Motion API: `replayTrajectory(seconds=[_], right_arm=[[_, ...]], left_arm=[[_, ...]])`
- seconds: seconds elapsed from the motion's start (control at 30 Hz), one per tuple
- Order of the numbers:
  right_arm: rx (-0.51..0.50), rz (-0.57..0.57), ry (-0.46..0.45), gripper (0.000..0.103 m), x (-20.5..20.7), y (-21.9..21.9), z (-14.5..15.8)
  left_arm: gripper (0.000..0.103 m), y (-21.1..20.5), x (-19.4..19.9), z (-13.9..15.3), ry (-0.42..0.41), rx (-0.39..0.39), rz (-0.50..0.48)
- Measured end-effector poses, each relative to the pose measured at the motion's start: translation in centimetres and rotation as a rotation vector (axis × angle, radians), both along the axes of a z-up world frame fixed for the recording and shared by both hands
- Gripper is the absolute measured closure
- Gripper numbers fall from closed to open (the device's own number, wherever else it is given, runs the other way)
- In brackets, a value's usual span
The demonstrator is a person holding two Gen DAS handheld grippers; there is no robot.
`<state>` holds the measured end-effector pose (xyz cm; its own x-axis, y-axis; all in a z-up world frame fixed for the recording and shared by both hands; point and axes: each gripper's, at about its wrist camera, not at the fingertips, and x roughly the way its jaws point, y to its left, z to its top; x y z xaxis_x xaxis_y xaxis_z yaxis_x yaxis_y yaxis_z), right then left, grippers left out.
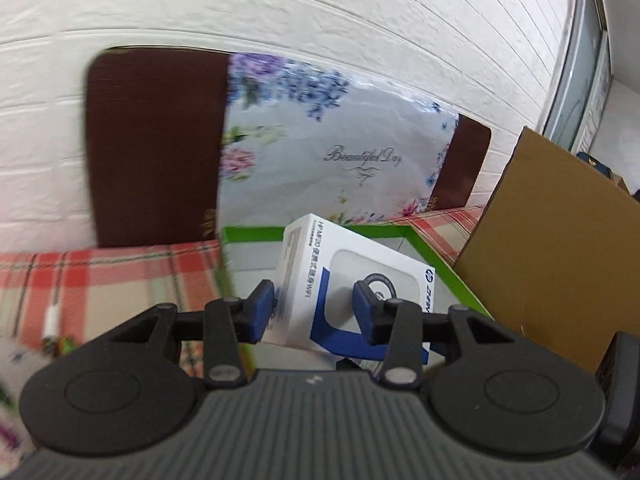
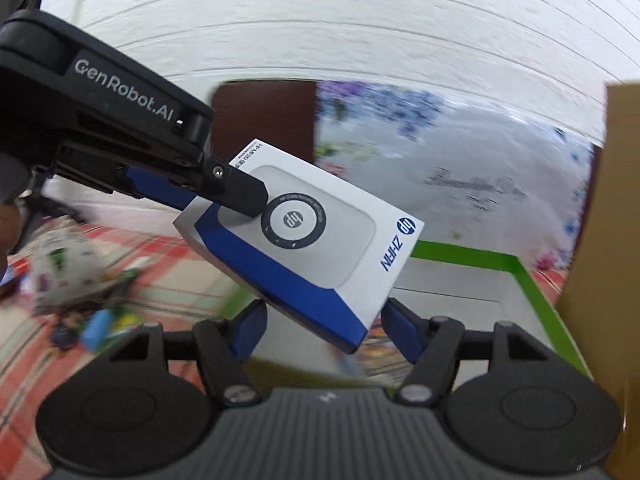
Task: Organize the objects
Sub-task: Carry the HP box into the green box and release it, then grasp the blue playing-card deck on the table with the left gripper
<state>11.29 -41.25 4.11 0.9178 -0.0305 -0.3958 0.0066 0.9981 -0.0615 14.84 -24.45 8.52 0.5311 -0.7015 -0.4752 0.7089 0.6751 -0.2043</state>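
Observation:
A white and blue hp box [image 1: 352,264] hangs tilted over a green-rimmed white tray [image 1: 248,233]. My left gripper [image 1: 314,300] is shut on it, blue pads on its two flat faces. In the right wrist view the same box [image 2: 320,248] slants down from the left gripper [image 2: 228,202], which comes in from the upper left; one finger lies on its top face and the other is under it. My right gripper [image 2: 324,320] has the box's lower corner between its pads, both tips against the box's edges. The tray [image 2: 532,280] lies just behind and below.
A tall brown cardboard box [image 1: 560,260] stands against the tray's right side. Behind it are a floral plastic bag [image 1: 340,140], dark brown chair backs [image 1: 156,148] and a white brick wall. The plaid tablecloth [image 1: 100,280] holds a white cable [image 1: 50,320] and blurred small items [image 2: 80,280] at the left.

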Motion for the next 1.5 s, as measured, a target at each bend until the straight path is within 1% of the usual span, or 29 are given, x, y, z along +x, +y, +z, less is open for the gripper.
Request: replayTrajectory(seconds=[0.03, 0.07, 0.1, 0.13, 0.17, 0.23, 0.27, 0.37, 0.43, 0.53, 0.6, 0.7, 0.77, 0.8, 0.9, 0.97, 1.07, 1.2, 1.27, 1.37, 1.43, 1.47, 1.5], right_arm=[[0.002, -0.027, -0.003, 0.037, 0.8, -0.9, -0.3], [-0.005, -0.062, -0.008, 0.035, 1.6, -1.7, -0.7], [-0.028, -0.114, 0.0, 0.023, 2.7, -2.1, -1.3], [-0.048, -0.166, 0.019, 0.022, 3.6, -2.7, -1.9], [-0.04, -0.194, 0.032, 0.023, 4.1, -3.2, -2.3], [0.037, -0.2, 0.028, 0.024, 3.7, -4.4, -2.6], [0.057, -0.2, 0.018, 0.024, 3.1, -4.5, -2.7], [0.054, -0.194, 0.009, 0.024, 1.6, -3.8, -2.8], [0.076, -0.188, 0.002, 0.023, 0.3, -3.4, -2.7], [0.098, -0.169, -0.013, 0.022, -1.5, -2.4, -2.2], [0.088, -0.148, -0.017, 0.022, -2.6, -1.5, -1.6], [0.083, -0.113, -0.02, 0.022, -4.5, -0.1, -1.1], [0.094, -0.084, -0.006, 0.022, -5.1, 0.9, -1.0], [0.103, -0.065, 0.008, 0.022, -5.3, 1.3, -1.0], [0.131, -0.018, 0.046, 0.022, -5.5, 2.8, -1.0], [0.149, 0.024, 0.073, 0.022, -5.5, 4.0, -1.2], [0.136, 0.096, 0.106, 0.022, -5.4, 6.6, -1.7], [0.104, 0.219, 0.162, 0.026, -4.8, 10.8, -2.5], [0.082, 0.282, 0.18, 0.027, -4.5, 13.0, -2.7], [0.069, 0.389, 0.203, 0.029, -3.9, 16.4, -2.7], [0.049, 0.45, 0.209, 0.029, -3.6, 18.8, -2.7], [0.038, 0.483, 0.211, 0.029, -3.5, 20.0, -2.7], [0.033, 0.518, 0.216, 0.029, -3.2, 21.2, -2.7]], left_arm=[[0.057, -1.4, 0.4, -0.3, -0.01, 0.013, -0.003], [0.054, -2.6, 0.9, -0.7, -0.014, 0.034, -0.001], [0.052, -3.6, 1.4, -1.2, -0.012, 0.067, 0.013], [0.052, -4.5, 1.8, -1.8, -0.005, 0.103, 0.037], [0.053, -4.8, 2.1, -2.3, 0.008, 0.125, 0.054], [0.053, -3.9, 1.9, -2.9, 0.038, 0.112, 0.063], [0.053, -3.3, 1.6, -3.0, 0.036, 0.109, 0.064], [0.052, -2.2, 0.3, -3.0, -0.003, 0.144, 0.089], [0.052, -1.4, -0.5, -2.9, -0.015, 0.172, 0.1], [0.052, -0.4, -1.9, -2.6, -0.048, 0.235, 0.134], [0.052, 0.6, -2.9, -2.6, -0.051, 0.271, 0.168], [0.05, 2.6, -4.1, -2.7, -0.032, 0.291, 0.21], [0.043, 4.0, -4.7, -2.9, -0.024, 0.304, 0.238], [0.042, 4.8, -5.0, -3.1, -0.024, 0.312, 0.254], [0.042, 7.8, -5.6, -3.6, -0.009, 0.321, 0.293], [0.042, 10.3, -5.8, -4.3, 0.018, 0.318, 0.332], [0.042, 14.4, -5.6, -5.5, 0.067, 0.304, 0.4], [0.043, 20.4, -5.0, -6.8, 0.126, 0.275, 0.514], [0.043, 23.3, -4.3, -6.8, 0.138, 0.246, 0.577], [0.042, 27.0, -2.6, -6.3, 0.113, 0.221, 0.676], [0.042, 28.9, -1.0, -5.7, 0.099, 0.217, 0.71], [0.038, 29.9, -0.1, -5.5, 0.105, 0.199, 0.713], [0.035, 30.9, 1.0, -5.5, 0.129, 0.169, 0.711]])
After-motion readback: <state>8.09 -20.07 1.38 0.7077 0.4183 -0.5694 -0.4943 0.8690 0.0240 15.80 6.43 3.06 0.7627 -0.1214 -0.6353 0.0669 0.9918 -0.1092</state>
